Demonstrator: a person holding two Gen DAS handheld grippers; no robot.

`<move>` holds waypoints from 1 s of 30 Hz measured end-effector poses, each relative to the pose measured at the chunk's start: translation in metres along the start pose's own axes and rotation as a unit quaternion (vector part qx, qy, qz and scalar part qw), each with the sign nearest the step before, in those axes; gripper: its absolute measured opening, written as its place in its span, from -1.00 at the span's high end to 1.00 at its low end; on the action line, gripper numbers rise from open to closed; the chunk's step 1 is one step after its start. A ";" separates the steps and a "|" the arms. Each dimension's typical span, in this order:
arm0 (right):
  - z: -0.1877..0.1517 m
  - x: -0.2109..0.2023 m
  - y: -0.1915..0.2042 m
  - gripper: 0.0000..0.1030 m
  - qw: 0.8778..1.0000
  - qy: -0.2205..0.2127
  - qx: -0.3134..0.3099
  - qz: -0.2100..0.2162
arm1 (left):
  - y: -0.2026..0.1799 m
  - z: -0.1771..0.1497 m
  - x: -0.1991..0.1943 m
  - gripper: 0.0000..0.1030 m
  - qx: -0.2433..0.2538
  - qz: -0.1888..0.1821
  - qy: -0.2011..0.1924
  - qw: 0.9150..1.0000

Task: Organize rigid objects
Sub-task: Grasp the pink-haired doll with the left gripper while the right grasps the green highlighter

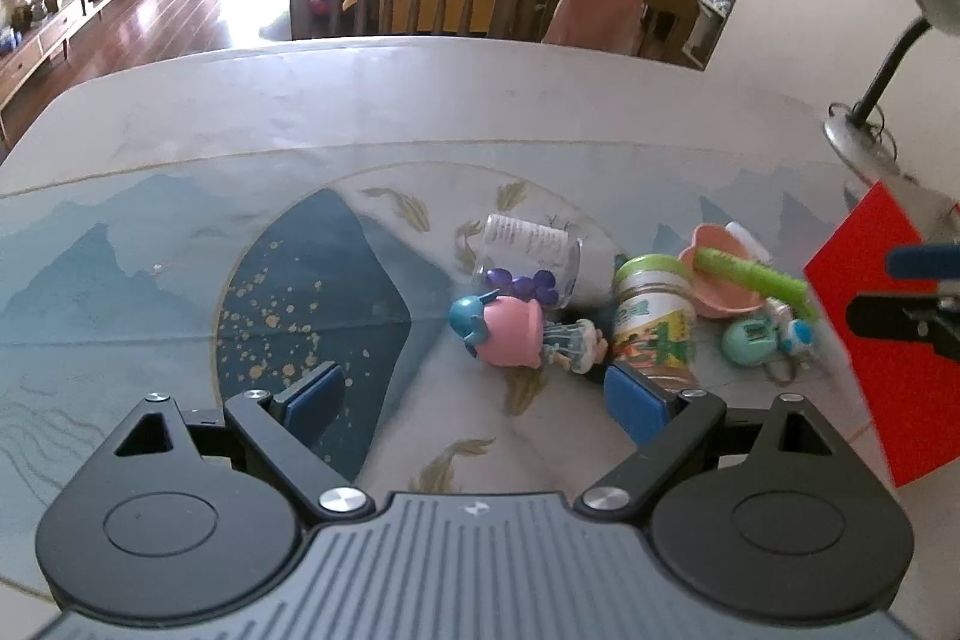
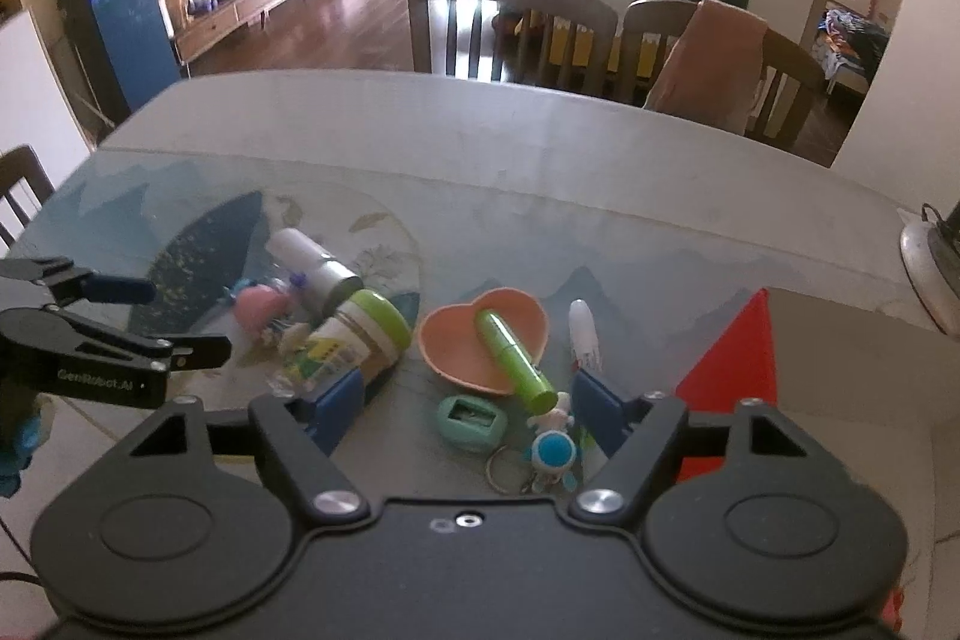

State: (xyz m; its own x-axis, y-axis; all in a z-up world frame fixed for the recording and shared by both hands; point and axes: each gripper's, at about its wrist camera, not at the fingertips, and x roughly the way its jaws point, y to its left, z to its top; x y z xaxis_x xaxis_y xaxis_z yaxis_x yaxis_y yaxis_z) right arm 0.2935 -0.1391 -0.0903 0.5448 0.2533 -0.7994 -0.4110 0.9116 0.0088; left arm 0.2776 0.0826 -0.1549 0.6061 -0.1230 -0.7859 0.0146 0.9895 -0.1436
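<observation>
the left gripper hung spread and empty over the tabletop. the right gripper gaped, unclenched, above a teal keychain, gripping nothing.

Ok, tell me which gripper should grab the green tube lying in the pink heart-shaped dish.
Right. The right gripper is open directly before the pink heart-shaped dish and green tube; the left gripper faces the pink figurine.
</observation>
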 end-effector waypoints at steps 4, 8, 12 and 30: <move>0.003 0.016 -0.001 -0.35 1.000 0.014 -0.012 -0.003 | -0.002 0.000 0.012 -0.82 0.019 0.004 0.000 1.000; 0.007 0.031 -0.003 -0.22 1.000 0.025 -0.016 -0.002 | -0.008 0.000 0.020 -0.82 0.036 0.004 -0.003 0.999; 0.009 0.044 -0.004 -0.10 0.999 0.035 -0.025 -0.005 | -0.016 0.001 0.025 -0.82 0.059 0.002 -0.011 0.998; 0.017 0.086 -0.004 0.47 0.997 0.061 -0.046 -0.010 | -0.033 0.002 0.046 -0.82 0.104 0.008 -0.031 0.994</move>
State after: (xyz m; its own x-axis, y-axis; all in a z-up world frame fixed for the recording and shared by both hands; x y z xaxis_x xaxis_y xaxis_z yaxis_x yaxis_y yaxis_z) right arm 0.3544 -0.1158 -0.1486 0.4626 0.1878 -0.8664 -0.4692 0.8811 -0.0596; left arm 0.3064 0.0443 -0.1851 0.6555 -0.1094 -0.7472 0.1651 0.9863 0.0004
